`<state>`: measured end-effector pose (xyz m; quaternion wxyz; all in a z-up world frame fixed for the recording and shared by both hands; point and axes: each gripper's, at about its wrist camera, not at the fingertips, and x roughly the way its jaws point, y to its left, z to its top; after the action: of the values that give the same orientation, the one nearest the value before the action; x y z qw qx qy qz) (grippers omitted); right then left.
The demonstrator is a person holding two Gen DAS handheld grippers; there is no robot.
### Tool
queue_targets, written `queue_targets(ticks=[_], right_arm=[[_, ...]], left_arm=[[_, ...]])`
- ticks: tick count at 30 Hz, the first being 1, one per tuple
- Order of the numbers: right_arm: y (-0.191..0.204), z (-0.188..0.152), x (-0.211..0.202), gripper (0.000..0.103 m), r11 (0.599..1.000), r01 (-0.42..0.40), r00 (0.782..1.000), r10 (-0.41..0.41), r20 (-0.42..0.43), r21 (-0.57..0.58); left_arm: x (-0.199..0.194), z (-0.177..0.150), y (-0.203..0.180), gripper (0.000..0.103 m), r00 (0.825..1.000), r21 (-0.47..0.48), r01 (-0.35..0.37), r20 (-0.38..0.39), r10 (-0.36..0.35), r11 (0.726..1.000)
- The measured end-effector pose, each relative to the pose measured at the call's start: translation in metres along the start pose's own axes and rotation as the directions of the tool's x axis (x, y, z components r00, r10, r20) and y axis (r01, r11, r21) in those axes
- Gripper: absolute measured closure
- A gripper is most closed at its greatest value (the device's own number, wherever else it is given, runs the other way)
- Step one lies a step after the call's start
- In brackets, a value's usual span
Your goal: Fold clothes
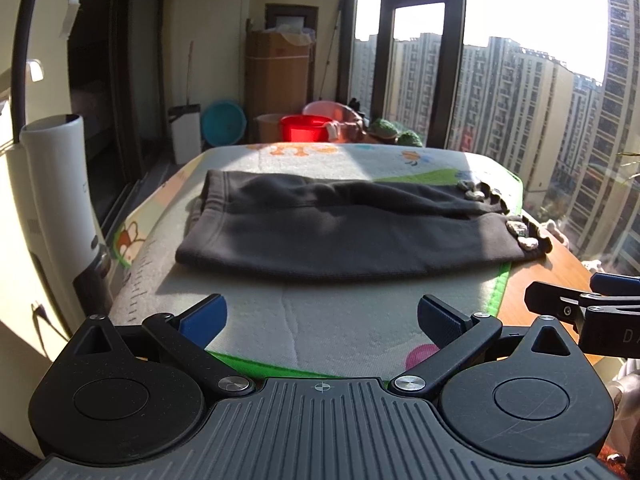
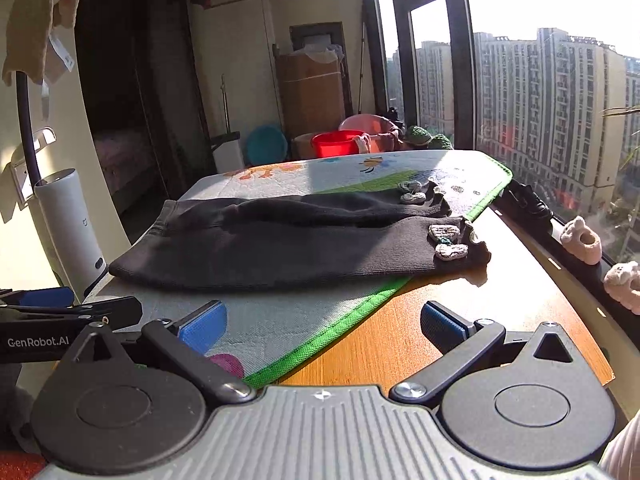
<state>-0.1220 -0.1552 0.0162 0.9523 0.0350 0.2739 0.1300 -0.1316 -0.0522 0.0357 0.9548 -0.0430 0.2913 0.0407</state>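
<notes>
The left hand-held gripper (image 1: 322,322), black with ribbed blue rubber pads on its fingers (image 1: 204,314), hovers with its jaws spread wide and nothing between them, above the near edge of a quilted, cartoon-printed play mat with a bright green woven border (image 1: 304,320). Straight ahead of it, well beyond the fingertips, lies the dark charcoal knit garment (image 1: 332,228), a soft, thick fabric folded into a long flat band with ribbed hems, running from ahead-left to ahead-right across the mat. At its far-right end, small pale, knobbly crocheted trims (image 1: 520,232) dot a scalloped edge that hangs just past the mat's green border onto the glossy orange-brown wooden counter (image 1: 560,276). The right hand-held gripper (image 2: 322,324), of the same black build with blue pads (image 2: 202,326), is likewise fully open and empty; its left finger sits over the mat's green border and its right finger over bare wood. The garment lies ahead of it and mostly to its left, with the trimmed end nearest its centre line. Each gripper shows in the other's view, side by side and near each other at the counter's near edge. Beyond the mat's far end stand a glossy red plastic bucket (image 1: 306,128) and a round teal basin (image 1: 223,123), and a smooth white cylindrical appliance (image 1: 68,184) stands to the left of the left gripper. Two pale pink knitted slippers (image 2: 580,238) rest on the dark window sill to the right of the right gripper.
</notes>
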Motion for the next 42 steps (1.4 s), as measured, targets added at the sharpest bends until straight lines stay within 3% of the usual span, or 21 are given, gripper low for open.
queue_targets(ticks=[42], right_arm=[[-0.009,-0.002,0.005,0.000,1.000,-0.013,0.999,0.014,-0.038,0.025]], left_arm=[[0.009,-0.002,-0.012,0.000,1.000,0.014,0.005,-0.026,-0.004,1.000]])
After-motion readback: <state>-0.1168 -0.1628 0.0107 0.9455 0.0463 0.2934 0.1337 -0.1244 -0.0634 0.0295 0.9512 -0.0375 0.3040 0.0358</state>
